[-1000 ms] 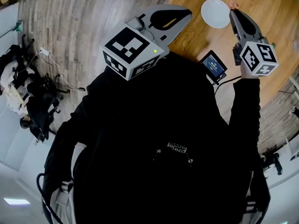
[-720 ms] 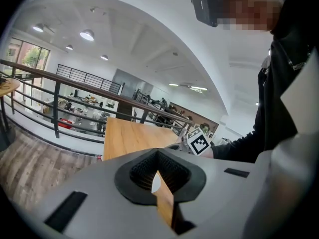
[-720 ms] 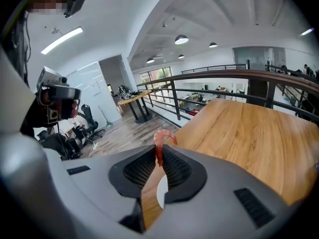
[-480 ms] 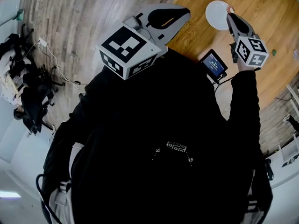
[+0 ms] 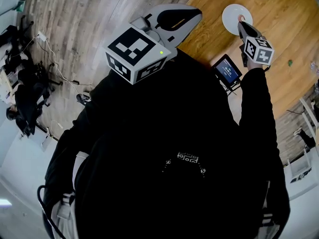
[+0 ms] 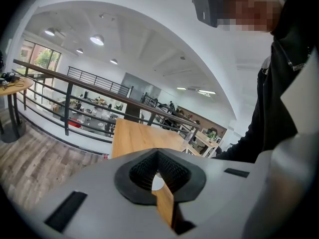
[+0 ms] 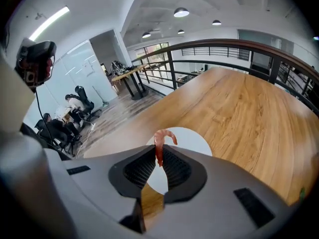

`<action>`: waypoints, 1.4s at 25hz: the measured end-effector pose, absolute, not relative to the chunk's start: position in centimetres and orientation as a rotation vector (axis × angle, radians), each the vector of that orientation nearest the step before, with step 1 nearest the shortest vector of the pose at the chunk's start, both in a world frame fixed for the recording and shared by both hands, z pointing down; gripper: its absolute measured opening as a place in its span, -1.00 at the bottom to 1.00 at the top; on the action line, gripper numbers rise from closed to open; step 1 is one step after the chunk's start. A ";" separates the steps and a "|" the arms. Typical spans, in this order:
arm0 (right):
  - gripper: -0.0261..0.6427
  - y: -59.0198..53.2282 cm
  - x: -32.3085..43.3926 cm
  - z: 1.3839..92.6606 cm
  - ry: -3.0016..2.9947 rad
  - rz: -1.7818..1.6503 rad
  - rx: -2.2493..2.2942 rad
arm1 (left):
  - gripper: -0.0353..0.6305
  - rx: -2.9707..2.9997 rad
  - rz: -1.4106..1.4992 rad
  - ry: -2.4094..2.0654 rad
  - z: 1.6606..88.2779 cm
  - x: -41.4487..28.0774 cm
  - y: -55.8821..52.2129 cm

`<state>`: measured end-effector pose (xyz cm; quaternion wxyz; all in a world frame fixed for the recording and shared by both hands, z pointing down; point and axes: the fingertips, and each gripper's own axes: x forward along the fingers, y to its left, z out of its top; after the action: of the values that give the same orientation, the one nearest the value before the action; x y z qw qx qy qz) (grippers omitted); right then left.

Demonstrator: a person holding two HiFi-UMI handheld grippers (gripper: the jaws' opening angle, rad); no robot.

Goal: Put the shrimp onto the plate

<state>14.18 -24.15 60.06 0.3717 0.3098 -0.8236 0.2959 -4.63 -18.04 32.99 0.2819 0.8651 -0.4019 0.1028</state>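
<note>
R gripper (image 7: 158, 156) has its jaws pinched tight on the shrimp (image 7: 160, 142); the pink, curled body sticks up out of the pads, hanging over the near part of the white plate (image 7: 192, 136). L gripper (image 6: 158, 171) is held back on the left, jaws brought together w/ nothing between them.

Step in hand looks like the set-down, close to done. To do it well: bring the tips lower until the shrimp is just above the plate, nudge a bit farther toward the plate's middle so it can't roll off the near rim, then part the jaws slowly and lift straight up. A thin, soft piece like this may cling to one pad.

Surface: a bare, pale wooden table (image 7: 239, 108), smooth grain; a small screen device (image 5: 228, 69) sits at its near edge. Room: an upper level w/ a dark railing (image 7: 224, 46) beyond the table's far side, grey plank floor (image 5: 84, 19), ceiling lights; people seated at desks far left.
</note>
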 end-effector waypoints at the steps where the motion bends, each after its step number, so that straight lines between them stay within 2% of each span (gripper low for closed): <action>1: -0.75 -24.0 14.4 60.7 -2.095 0.757 0.790 | -0.90 2.316 0.273 -1.081 33.0 -4.7 -18.0; 13: -0.75 -23.4 16.0 65.8 -1.961 0.728 0.778 | -0.90 2.285 0.256 -1.127 33.2 -5.5 -16.9; 22: -0.75 -22.6 16.0 65.9 -1.923 0.782 0.798 | -0.90 2.291 0.252 -1.127 32.9 -5.6 -16.7; 26: -0.61 -22.4 15.7 65.4 -1.948 0.784 0.811 | -0.90 2.302 0.249 -1.127 32.9 -6.1 -16.9; 29: -0.57 -22.4 15.7 65.3 -1.971 0.792 0.818 | -0.90 2.315 0.248 -1.116 32.8 -6.2 -17.4; 34: -0.58 -23.7 16.0 62.8 -2.008 0.863 0.899 | -0.90 2.362 0.243 -1.063 32.1 -5.7 -18.5; 35: -0.71 -23.9 15.9 61.5 -2.038 0.929 0.938 | -0.90 2.378 0.244 -1.042 32.1 -5.4 -18.5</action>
<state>15.94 -23.89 61.47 0.3489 0.3620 -0.7865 0.3586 -5.42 -18.52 32.12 0.2640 0.8796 -0.3853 0.0904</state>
